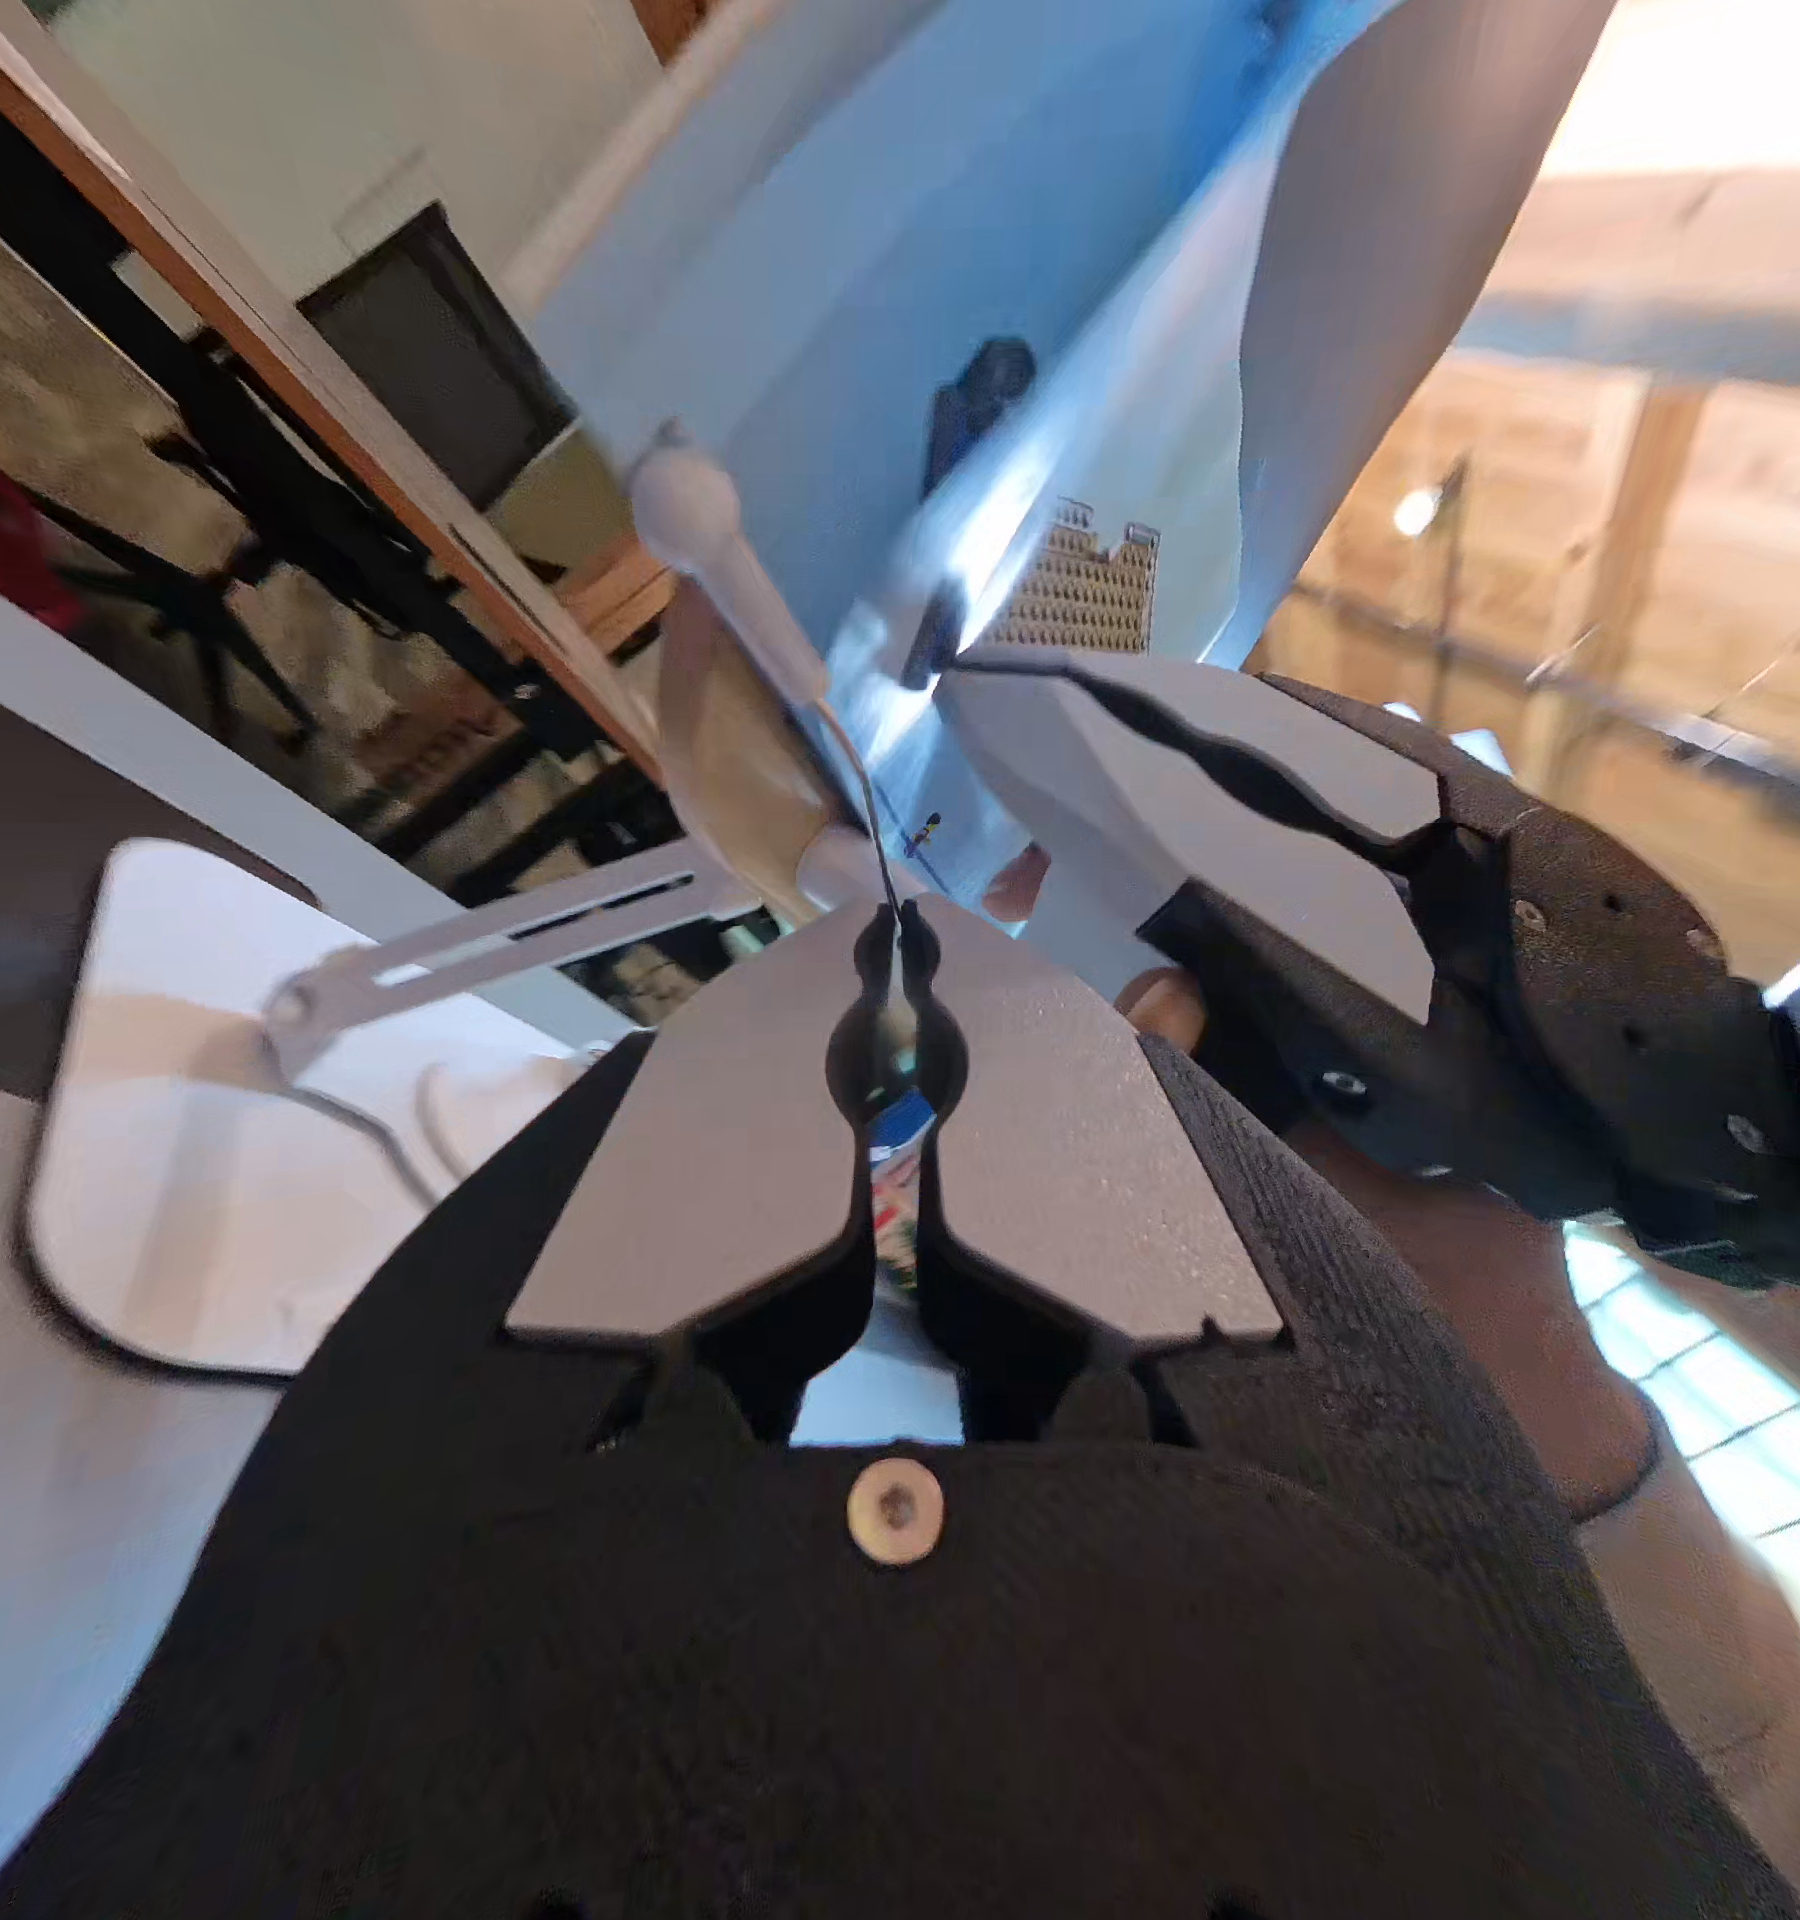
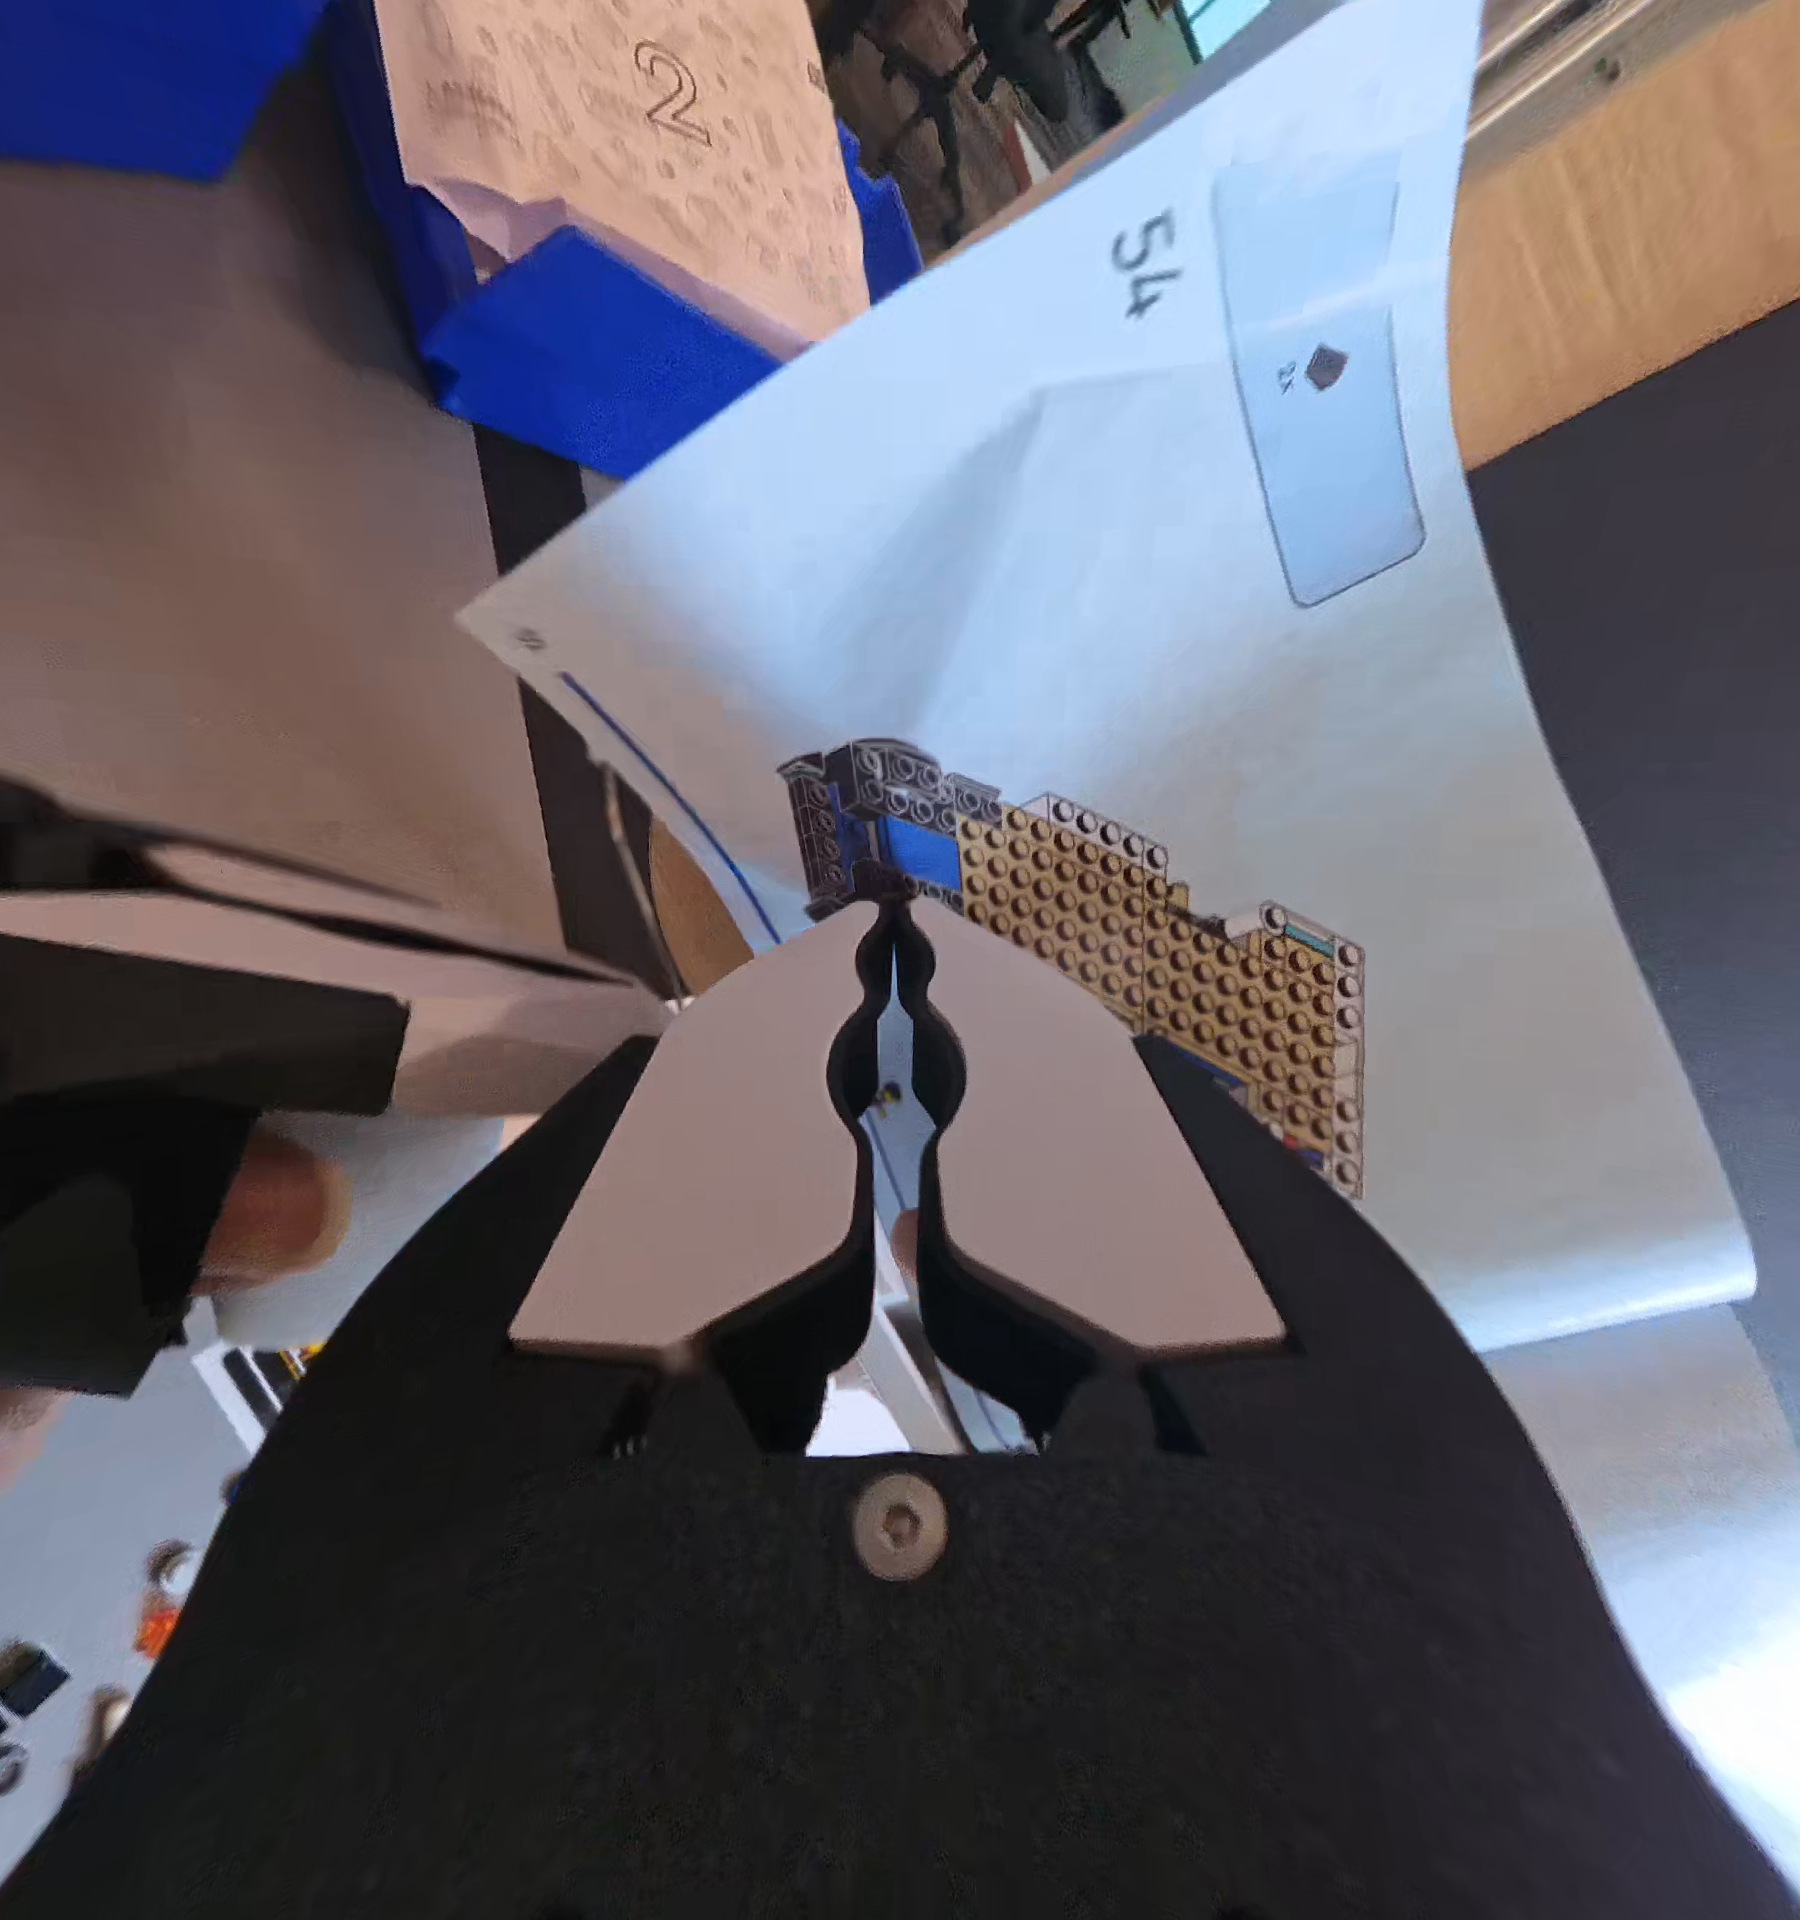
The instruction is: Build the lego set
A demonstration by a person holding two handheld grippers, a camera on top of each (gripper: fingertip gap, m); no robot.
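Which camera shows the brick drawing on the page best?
The right wrist view: the brick drawing lies broad and sharp on the page. The left wrist view shows only a small, blurred corner of it.

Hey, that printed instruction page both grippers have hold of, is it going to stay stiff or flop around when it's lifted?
Likely floppy: the instruction page already bows in a curve between its held spots. Probably light too, since it stays up with only an edge pinched in the left gripper's jaws and another spot in the right gripper's. It looks thin, so a hard pull might crease or tear it.
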